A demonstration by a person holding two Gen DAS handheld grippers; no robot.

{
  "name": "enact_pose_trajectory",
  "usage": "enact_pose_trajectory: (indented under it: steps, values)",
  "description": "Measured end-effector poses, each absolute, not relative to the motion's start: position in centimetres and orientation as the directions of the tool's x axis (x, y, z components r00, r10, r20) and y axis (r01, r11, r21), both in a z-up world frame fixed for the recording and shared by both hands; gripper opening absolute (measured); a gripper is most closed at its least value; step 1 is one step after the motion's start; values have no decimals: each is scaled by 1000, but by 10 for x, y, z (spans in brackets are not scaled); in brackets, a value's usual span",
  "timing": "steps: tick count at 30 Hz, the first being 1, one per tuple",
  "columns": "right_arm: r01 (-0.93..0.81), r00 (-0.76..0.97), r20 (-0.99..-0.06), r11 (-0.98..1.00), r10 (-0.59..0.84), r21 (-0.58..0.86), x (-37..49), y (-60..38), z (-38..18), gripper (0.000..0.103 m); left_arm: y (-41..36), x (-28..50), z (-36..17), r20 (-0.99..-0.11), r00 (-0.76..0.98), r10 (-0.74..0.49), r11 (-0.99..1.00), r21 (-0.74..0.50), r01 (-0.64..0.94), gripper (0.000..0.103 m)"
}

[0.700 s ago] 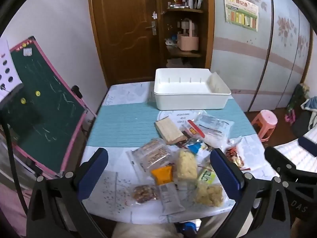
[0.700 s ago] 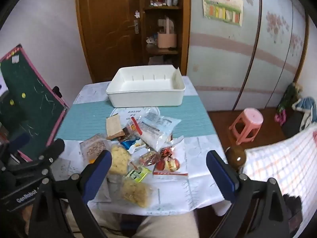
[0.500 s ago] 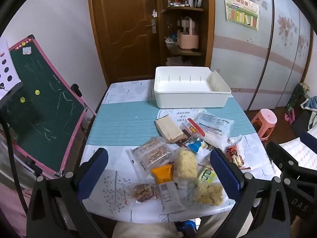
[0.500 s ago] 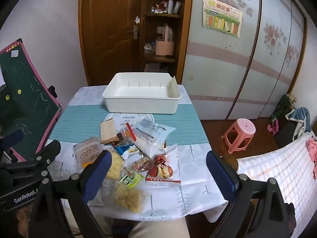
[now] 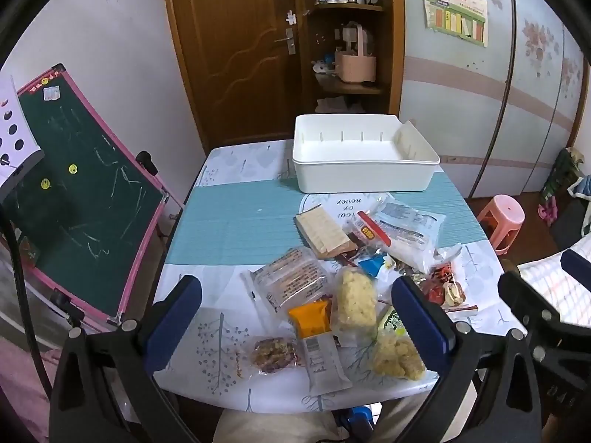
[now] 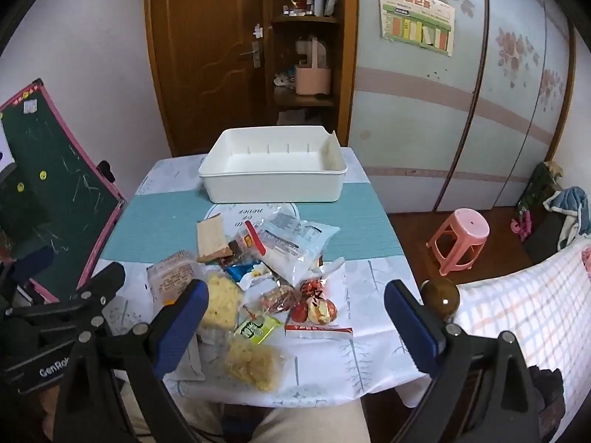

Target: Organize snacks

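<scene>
Crinkling in clear, glossy wrappers, the snacks [image 5: 343, 277] lie heaped just before the smooth white rectangular bin [image 5: 364, 158] on the bench [image 5: 229, 221]; left claw [image 5: 295, 313] and right claw [image 6: 295, 317] both gape wide, empty.

I see a smooth white plastic bin [image 5: 364, 170] with a matt look, on a surface [image 5: 236, 221] covered in printed cloth with a ribbed teal strip. The snack packets [image 6: 291, 243] are glossy, crinkled plastic film, and the door [image 5: 236, 44] behind is varnished wood.

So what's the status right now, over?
Left gripper and right gripper open, holding nothing. Snacks piled on table; bin empty. Nothing in the way.
</scene>
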State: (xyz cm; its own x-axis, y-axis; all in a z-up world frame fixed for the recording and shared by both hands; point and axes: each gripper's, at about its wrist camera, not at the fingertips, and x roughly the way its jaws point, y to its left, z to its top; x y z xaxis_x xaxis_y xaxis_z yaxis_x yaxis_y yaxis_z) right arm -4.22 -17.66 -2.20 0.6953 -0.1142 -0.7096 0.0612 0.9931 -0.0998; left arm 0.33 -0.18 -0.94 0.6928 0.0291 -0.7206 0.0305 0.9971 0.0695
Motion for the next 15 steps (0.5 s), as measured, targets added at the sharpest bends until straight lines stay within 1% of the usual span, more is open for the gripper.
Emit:
enact_pose_trajectory:
  steps: [5, 12, 15]
  values:
    - [44, 690, -715, 992, -114, -116, -43, -175, -26, 97, -1, 5, -12, -729, 684, 26, 998, 63, 29, 102]
    - [49, 677, -730, 995, -96, -85, -42, -177, -27, 97, -2, 4, -12, -729, 684, 26, 997, 66, 33, 102]
    - [50, 675, -731, 995, -98, -88, -41, -178, -27, 97, -4, 4, -13, -734, 679, 21, 997, 69, 44, 100]
